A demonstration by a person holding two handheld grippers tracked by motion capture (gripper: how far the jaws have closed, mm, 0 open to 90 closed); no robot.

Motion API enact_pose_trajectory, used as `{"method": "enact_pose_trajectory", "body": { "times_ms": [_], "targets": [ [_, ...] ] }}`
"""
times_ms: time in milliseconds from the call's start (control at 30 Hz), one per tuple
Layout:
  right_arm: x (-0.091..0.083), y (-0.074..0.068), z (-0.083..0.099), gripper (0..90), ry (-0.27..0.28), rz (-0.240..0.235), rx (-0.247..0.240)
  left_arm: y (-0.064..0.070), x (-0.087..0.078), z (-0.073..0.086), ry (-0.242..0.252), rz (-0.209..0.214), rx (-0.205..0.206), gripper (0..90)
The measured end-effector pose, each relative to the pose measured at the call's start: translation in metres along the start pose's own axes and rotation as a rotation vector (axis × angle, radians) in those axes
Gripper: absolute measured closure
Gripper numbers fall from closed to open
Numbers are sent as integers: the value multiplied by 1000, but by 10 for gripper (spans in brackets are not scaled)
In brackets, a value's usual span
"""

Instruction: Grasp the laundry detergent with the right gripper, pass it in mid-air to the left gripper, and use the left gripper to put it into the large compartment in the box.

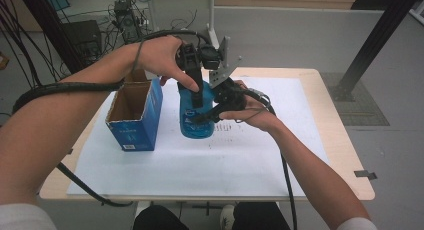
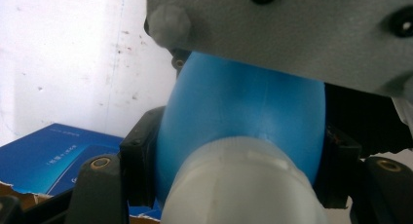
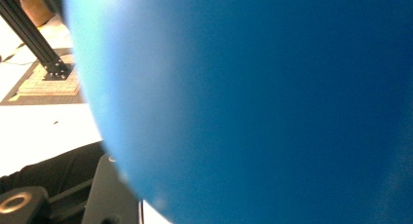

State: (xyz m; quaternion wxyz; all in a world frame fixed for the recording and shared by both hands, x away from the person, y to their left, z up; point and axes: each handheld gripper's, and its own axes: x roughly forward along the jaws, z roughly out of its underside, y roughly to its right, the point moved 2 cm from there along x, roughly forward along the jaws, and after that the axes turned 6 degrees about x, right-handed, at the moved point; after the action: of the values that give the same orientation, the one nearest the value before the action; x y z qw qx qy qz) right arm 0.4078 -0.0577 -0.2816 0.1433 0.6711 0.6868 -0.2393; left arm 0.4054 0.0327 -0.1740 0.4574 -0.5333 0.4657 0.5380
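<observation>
A blue plastic bottle (image 1: 192, 125) with a white cap (image 2: 243, 185) stands upright on the white sheet, just right of an open blue carton (image 1: 134, 121). My left gripper (image 1: 197, 92) comes down from above. Its jaws press both sides of the bottle's shoulder (image 2: 243, 112) just below the cap. My right gripper (image 1: 207, 115) reaches in from the right, under its grey plate (image 1: 222, 65), and clamps the bottle's body. In the right gripper view the blue wall (image 3: 253, 102) is very close, and one black jaw lies against it at the lower left.
The carton (image 2: 58, 156) has its top flaps open and a brown cardboard inside. A white paper sheet (image 1: 260, 160) covers most of the wooden table (image 1: 345, 155). Cables trail from both grippers. A black frame post (image 1: 370, 45) stands beyond the table's right corner.
</observation>
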Motion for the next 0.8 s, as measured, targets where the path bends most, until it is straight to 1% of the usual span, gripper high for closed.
{"method": "enact_pose_trajectory", "body": {
  "times_ms": [200, 500, 633, 667, 700, 800],
  "targets": [
    [1, 0, 0, 432, 0, -10, -6, 0, 1, 1, -5, 12, -3, 348],
    [0, 1, 1, 429, 4, -5, -12, -1, 1, 0, -7, 16, -5, 350],
    [0, 1, 2, 428, 3, -7, -12, -1, 2, 0, -8, 20, -7, 351],
    [-1, 0, 3, 428, -1, -7, -2, -1, 2, 0, -8, 20, -7, 352],
    [0, 1, 3, 428, 5, -10, -11, 0, 2, -1, -5, 20, -12, 352],
    [0, 1, 3, 428, 1, -10, -3, -1, 2, 0, -10, 19, -7, 352]
  ]
}}
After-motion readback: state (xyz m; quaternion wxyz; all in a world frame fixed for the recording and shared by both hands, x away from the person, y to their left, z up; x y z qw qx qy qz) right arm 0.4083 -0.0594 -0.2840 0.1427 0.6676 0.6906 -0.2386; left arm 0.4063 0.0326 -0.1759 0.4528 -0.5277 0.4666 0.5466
